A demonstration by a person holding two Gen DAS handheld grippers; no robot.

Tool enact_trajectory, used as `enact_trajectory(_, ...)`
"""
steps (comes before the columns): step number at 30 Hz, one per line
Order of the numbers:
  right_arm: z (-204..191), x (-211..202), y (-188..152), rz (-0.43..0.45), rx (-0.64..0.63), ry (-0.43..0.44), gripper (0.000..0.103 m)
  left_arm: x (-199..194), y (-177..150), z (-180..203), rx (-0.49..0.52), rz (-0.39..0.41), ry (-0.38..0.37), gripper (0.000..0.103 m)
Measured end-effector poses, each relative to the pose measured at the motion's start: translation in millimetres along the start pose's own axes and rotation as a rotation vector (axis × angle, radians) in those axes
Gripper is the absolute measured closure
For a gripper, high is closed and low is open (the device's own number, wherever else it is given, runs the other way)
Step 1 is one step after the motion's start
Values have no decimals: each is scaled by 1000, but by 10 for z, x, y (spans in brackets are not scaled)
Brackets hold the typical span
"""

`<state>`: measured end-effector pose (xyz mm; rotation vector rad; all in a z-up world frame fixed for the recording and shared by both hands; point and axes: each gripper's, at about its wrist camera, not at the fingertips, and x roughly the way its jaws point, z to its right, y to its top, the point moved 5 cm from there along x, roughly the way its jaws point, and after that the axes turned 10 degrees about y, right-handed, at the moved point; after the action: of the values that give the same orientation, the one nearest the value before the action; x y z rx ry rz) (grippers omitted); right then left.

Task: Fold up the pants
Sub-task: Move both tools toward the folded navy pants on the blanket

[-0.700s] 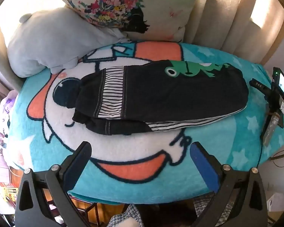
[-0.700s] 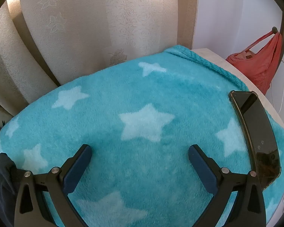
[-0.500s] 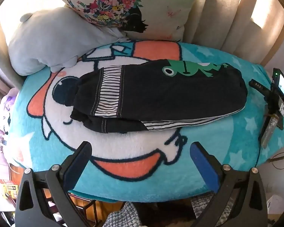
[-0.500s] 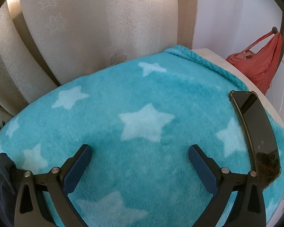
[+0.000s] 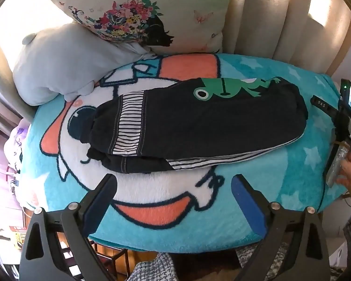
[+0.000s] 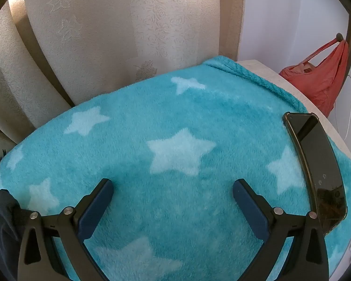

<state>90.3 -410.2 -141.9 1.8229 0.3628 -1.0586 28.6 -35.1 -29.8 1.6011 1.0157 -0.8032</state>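
Folded pants [image 5: 199, 126] lie mid-blanket [image 5: 245, 222], seemingly clear of its edges.

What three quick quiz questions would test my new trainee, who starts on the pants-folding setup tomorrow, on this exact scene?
1. True or false: the left claw is clamped on the dark pants.
2. Multiple choice: what lies on the teal star blanket by the right claw? A) a remote B) a phone in a clear case C) a book
3. Fill in: the print on the pants is a green ____.

Key
1. False: both claws stand open, with only blanket between the fingers, and the pants lie folded on the blanket.
2. B, at the blanket's right edge.
3. Frog, as far as its eye and shape show.
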Motion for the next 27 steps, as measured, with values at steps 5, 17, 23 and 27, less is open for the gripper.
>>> enact_trajectory(5, 2, -1, 1, 0, 0, -1, 0, 48, 9, -33, -18, -20, 8, 10)
enact_trajectory(17, -1, 58, 38, -126, -39, 75, 0, 194, 42, -626, -226, -35, -16, 28)
enact_trajectory(23, -26, -34, -30, -165, -21, 63, 0, 199, 50, -659, -203, -19, -8, 28)
enact_trajectory(27, -18, -259, -161, -137, 46, 60, 2, 205, 102, -817, -217, 15, 4, 28)
